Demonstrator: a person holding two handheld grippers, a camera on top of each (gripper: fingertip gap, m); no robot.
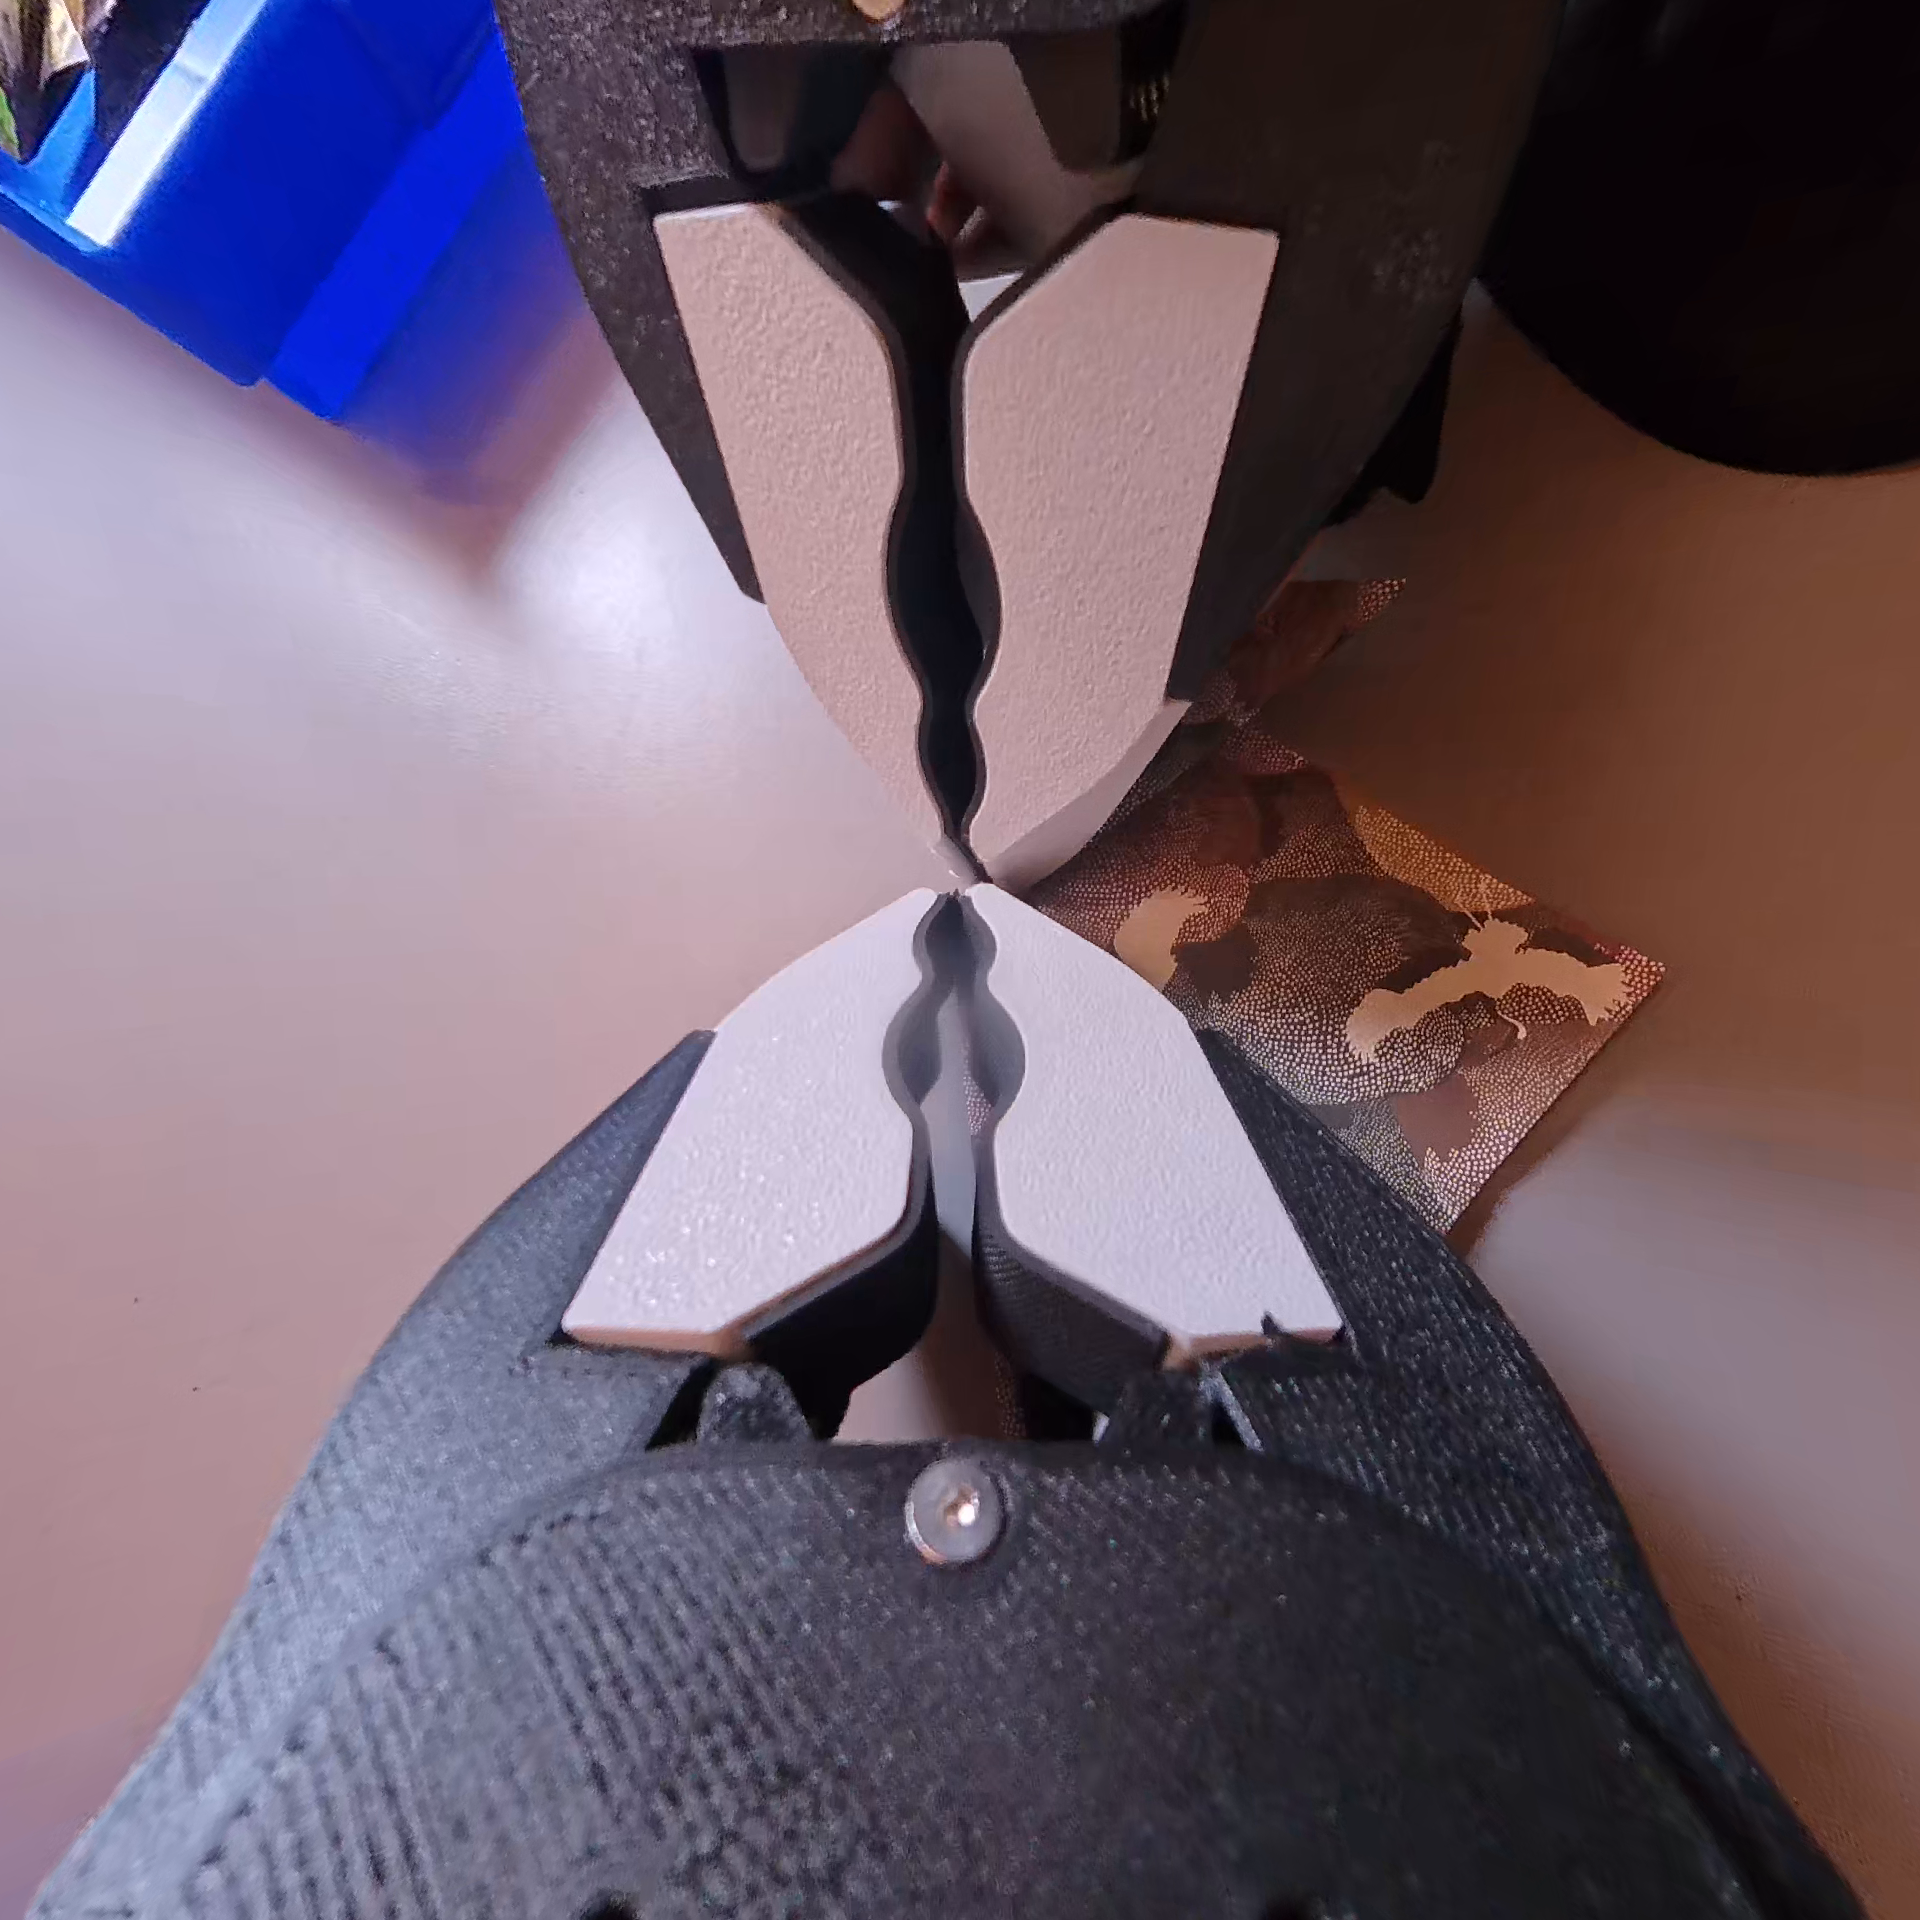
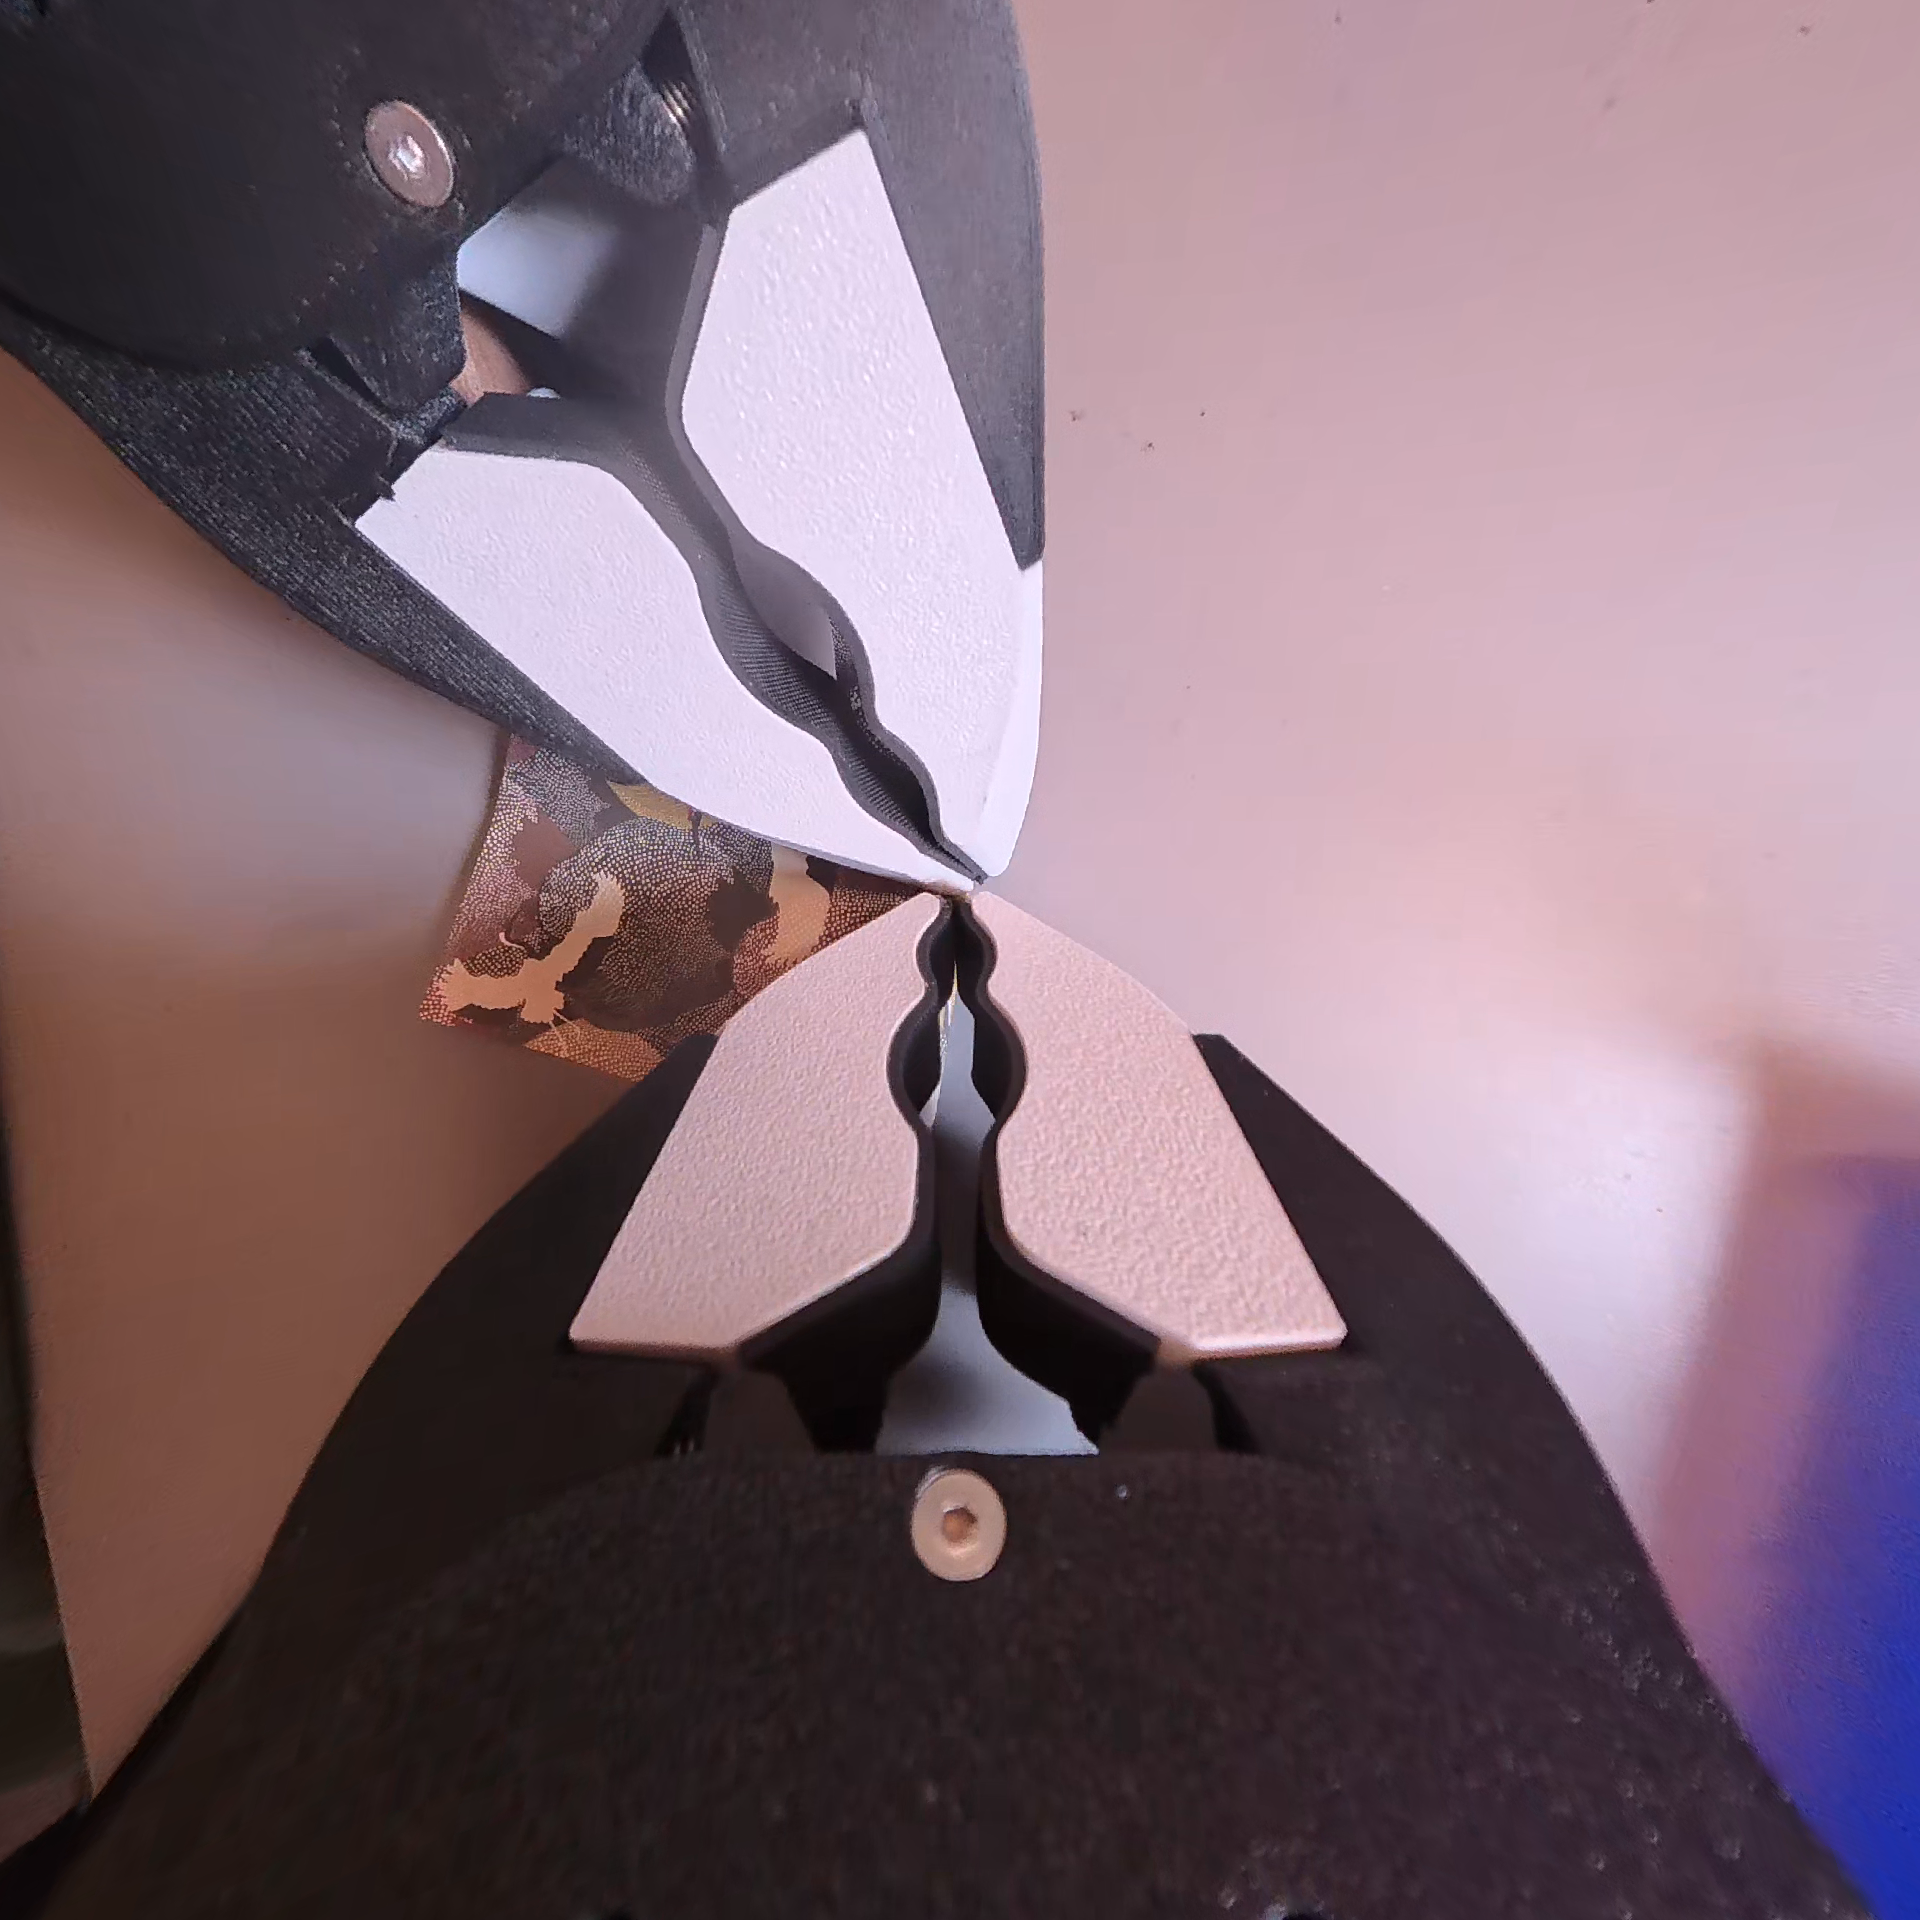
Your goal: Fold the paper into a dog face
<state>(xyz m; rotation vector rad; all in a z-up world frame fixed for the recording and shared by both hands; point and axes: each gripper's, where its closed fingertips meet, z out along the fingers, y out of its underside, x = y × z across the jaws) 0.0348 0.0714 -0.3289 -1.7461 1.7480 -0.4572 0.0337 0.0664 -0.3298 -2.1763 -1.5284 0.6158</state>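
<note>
Left gripper and right gripper — both pinching paper.

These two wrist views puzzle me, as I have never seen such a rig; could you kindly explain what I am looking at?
There is no robot arm here. A person holds one two-fingered tool in each hand, and each tool carries a wide-angle camera looking along its own fingers. In the left wrist view, the left hand-held gripper fills the bottom, and the right one comes in from the top. In the right wrist view, the right hand-held gripper is at the bottom, and the left one enters from the upper left. Their tips nearly meet.

Both pairs of white fingers are closed, each on a sheet of patterned brown-and-gold paper, whose white underside shows between the fingers. The rest of the sheet spreads to one side over a pale table. A blue bin stands farther off, blurred.
</note>
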